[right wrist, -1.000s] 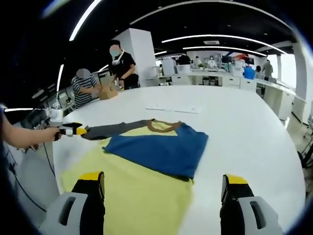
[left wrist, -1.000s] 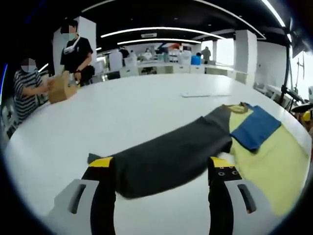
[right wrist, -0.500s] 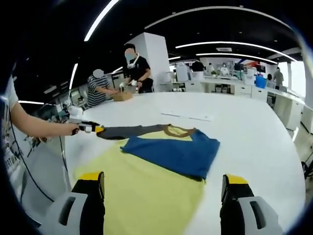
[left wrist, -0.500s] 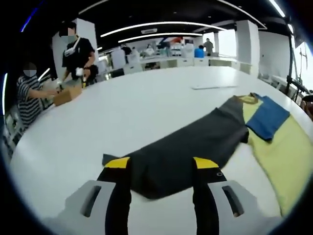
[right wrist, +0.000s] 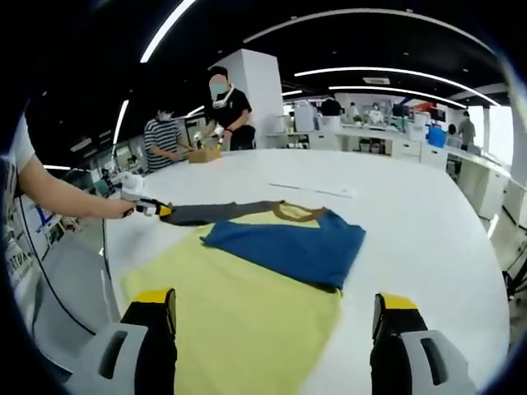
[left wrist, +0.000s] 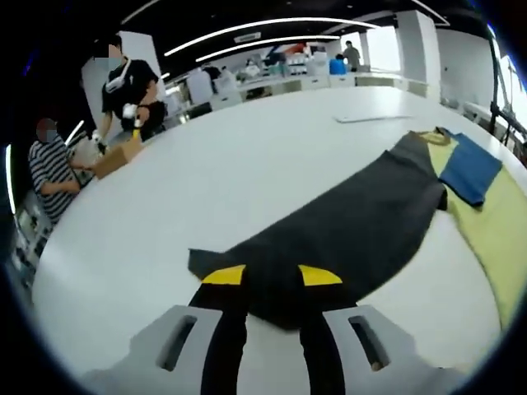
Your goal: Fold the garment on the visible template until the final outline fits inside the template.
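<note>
Left gripper view shows my left tool (left wrist: pixel 272 284) pinching the dark sleeve (left wrist: pixel 346 230) while my right tool (right wrist: pixel 276 309) hangs wide, so one hard tug could slide the shirt off the yellow template (right wrist: pixel 247 321).

One garment (right wrist: pixel 284 243), one template (right wrist: pixel 239 321), two grippers (left wrist: pixel 272 278)

Soft matt cloth garment (right wrist: pixel 280 247) on a smooth, faintly glossy white table (left wrist: pixel 206 189), possibly laminate.
</note>
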### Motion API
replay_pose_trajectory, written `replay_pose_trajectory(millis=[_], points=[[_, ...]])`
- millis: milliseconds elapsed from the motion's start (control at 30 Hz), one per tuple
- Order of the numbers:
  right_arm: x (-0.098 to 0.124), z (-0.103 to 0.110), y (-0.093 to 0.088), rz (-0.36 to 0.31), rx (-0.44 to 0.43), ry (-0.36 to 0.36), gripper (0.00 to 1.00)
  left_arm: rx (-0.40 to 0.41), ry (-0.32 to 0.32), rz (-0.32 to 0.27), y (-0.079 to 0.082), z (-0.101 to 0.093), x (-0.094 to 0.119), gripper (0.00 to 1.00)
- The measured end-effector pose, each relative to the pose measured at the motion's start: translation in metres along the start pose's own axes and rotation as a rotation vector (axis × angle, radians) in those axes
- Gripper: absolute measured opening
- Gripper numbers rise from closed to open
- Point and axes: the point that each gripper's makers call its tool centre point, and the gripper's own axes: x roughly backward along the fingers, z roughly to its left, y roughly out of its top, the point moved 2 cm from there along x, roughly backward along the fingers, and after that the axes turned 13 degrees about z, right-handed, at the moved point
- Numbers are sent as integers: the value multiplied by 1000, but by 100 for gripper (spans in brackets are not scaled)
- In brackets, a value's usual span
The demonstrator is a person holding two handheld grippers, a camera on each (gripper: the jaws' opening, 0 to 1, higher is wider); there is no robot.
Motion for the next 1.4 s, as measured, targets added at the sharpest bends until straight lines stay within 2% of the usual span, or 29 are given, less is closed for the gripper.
replay_pose_trajectory(millis=[267, 367, 567, 633, 800, 967, 1067, 1267, 1300, 1333, 1367, 1400], points=[[0, 2, -7, 27, -3, -10, 98, -38, 16, 18, 0, 0, -6, 11], [2, 3, -7, 22, -6, -14, 98, -22, 56, 17, 1, 9, -5, 9], [2, 4, -9, 28, -7, -21, 98, 20, 45, -16, 3, 8, 0, 10], [1, 4, -9, 31, -8, -22, 97, 51, 19, -37, 6, 6, 0, 10], [0, 6, -8, 29, -8, -20, 97, 23, 20, -27, 6, 6, -1, 5], [0, 6, -6, 23, -8, -21, 97, 36, 26, -31, 6, 7, 3, 1], [1, 9, -6, 22, 3, -12, 97, 92, 20, -68, 9, 11, 11, 1], [1, 13, -5, 22, 15, -3, 97, 141, 34, -116, 7, 24, 32, 1], [0, 14, -5, 23, 17, -2, 97, 172, 37, -131, 7, 27, 35, 1], [0, 14, -5, 22, 18, -1, 97, 241, 34, -151, 7, 30, 40, 1], [1, 15, -4, 20, 21, 0, 97, 271, 31, -163, 6, 33, 42, 1], [1, 16, -4, 18, 23, 0, 98, 266, 45, -170, 4, 37, 47, 1]])
